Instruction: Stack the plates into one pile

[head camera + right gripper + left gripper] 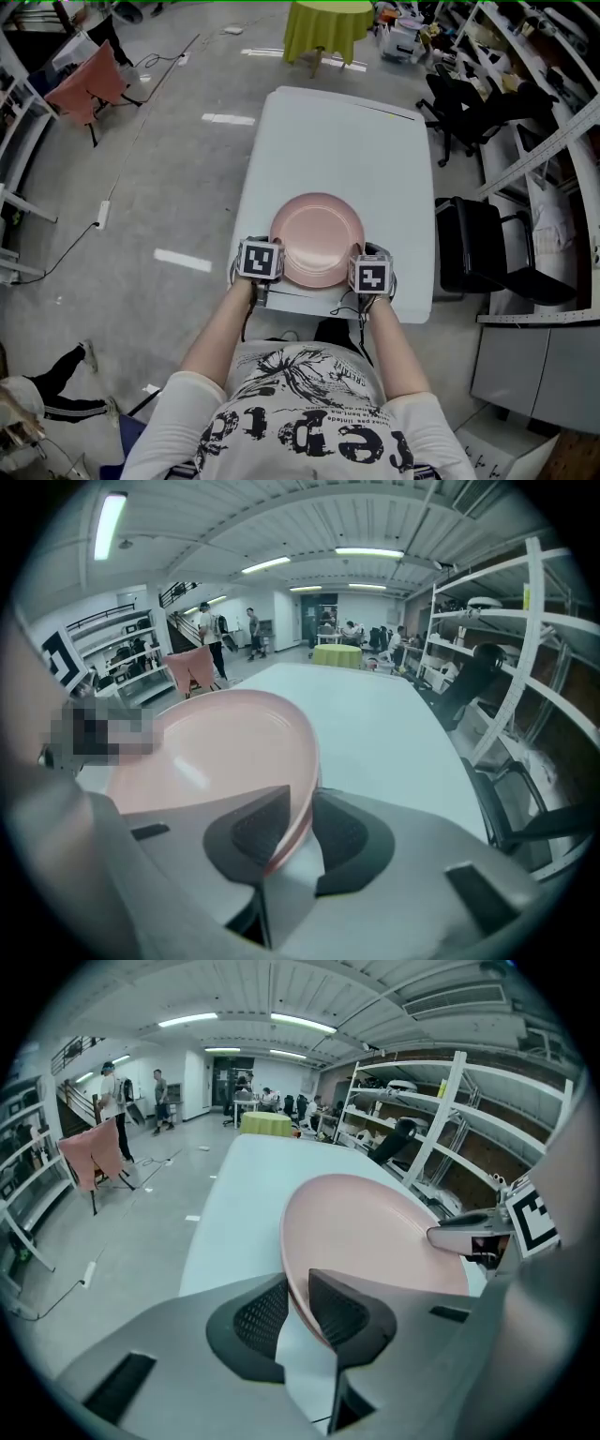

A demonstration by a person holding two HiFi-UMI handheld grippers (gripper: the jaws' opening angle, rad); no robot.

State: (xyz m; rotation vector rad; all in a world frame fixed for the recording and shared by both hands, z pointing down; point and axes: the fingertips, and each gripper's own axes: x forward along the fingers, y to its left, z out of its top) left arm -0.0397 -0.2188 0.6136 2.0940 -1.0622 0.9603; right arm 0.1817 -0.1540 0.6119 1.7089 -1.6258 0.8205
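Plate [317, 234], pink and round, over the near half of the long white surface [337, 141], gripped at two opposite edges. Left gripper [298, 1312] on the plate's left rim: jaws partway closed, rim pinched between the two dark ribbed pads, one pad above the rim and one below. Right gripper [302, 832] on the right rim in the same way, jaws closed to about the same width, pads pressing the edge from both sides. Both grippers angled downward, marker cubes facing up in the head view, forearms reaching forward from a white printed shirt [309, 412]. Plate tilted in each gripper view, bare white surface showing beneath the rim between the pads; cannot tell whether the underside touches the surface. No other dish visible on the surface from any view. Beyond the far end, a small table with a yellow-green cloth [328, 28]. Black chair [478, 244] just beside the surface on the right, metal shelves [544, 112] further right. Reddish cloth on a stand [89, 84] well apart at the left, on the grey floor [178, 187].
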